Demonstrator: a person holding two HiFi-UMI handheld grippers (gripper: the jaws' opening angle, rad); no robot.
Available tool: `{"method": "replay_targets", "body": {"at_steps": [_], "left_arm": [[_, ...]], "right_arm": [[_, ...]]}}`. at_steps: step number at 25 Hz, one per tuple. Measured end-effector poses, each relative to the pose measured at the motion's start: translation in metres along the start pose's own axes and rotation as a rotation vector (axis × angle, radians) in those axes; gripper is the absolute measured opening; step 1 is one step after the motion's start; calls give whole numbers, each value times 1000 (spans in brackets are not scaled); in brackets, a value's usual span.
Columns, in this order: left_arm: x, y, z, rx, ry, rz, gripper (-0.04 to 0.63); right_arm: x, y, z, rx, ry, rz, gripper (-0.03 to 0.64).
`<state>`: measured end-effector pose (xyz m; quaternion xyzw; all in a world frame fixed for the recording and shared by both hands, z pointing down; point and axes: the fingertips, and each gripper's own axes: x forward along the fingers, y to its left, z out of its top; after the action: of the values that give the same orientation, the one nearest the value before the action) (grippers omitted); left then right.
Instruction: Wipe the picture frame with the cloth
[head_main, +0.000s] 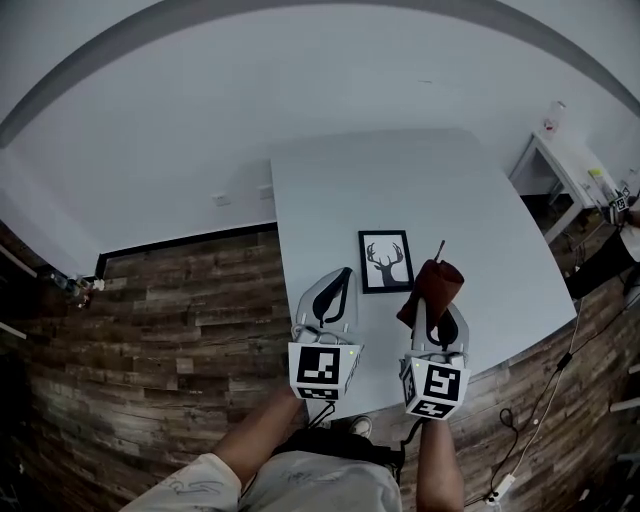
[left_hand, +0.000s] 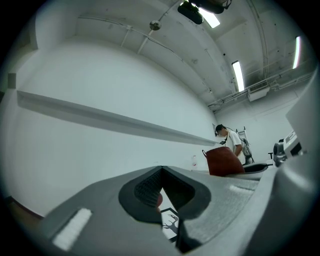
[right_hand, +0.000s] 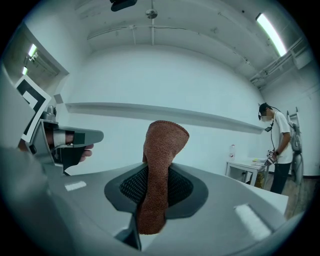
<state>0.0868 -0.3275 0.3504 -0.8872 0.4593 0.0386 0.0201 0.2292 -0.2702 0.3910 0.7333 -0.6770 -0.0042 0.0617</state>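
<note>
Right tool (right_hand: 156, 192) tight on cloth (right_hand: 164, 145)

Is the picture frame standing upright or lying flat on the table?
Lying flat, face up: the head view looks down on the picture frame, its deer print fully showing, on the table.

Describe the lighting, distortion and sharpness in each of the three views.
Head view: heavy fisheye bends the table edges and the corners darken, yet the picture frame reads sharp. Left gripper view: the ceiling strip lights blow out white, and the left claw fills the shaded foreground. Right gripper view: a bluish cast overall, with the cloth weave crisp in the right claw.
</note>
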Motion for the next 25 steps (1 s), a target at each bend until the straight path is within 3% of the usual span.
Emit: {"method": "replay_targets", "body": {"at_steps": [6,12,19,25], "left_arm": [[16,1,-8,-1,21,21,0],[29,10,-18,3,36,44,0],[37,23,-30,1,70,72,0],[36,40,-47,-14,115,103,0]], "right_arm": [[31,-11,-23,-11,89,22,107],[107,-8,-82,-37,344,103,109],[214,15,-147,55,642,209,109],[254,43,-203,50,860,228,109]]}}
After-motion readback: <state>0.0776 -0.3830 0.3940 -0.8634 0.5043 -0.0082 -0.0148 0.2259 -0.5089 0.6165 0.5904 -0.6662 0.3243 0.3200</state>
